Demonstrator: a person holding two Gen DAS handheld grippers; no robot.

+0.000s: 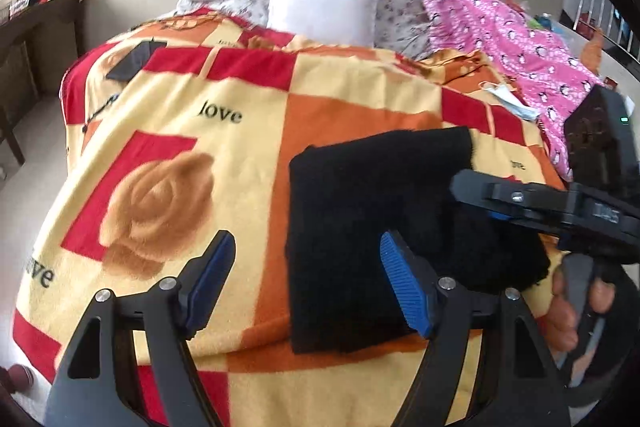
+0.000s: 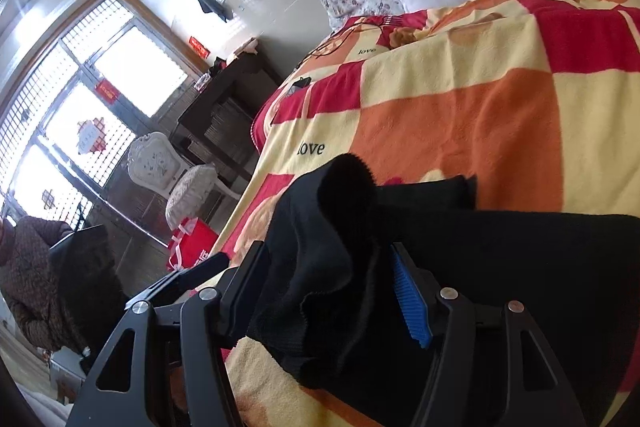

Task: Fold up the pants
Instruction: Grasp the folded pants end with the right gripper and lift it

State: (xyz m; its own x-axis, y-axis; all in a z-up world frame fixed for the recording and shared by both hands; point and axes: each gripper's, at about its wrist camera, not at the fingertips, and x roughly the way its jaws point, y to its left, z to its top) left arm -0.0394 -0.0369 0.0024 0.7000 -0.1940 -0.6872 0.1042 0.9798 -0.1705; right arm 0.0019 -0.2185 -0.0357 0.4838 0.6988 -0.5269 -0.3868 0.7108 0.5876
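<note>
Pants [image 1: 384,227], black and folded into a thick block, are lying on the blanket [image 1: 224,155] that is covering the bed, right of centre in the left wrist view. At the bottom of that frame the left gripper [image 1: 308,283] is hovering with its jaws spread wide, nothing between them, its right blue pad overlapping the fabric's lower left corner. The right gripper [image 2: 332,295] is sitting low in its own view, jaws also spread, with a loose bunch of black cloth lying between them, not pinched. A white pillow [image 1: 322,5] is resting at the top centre, and pink patterned bedding [image 1: 520,47] is lying at the upper right.
</note>
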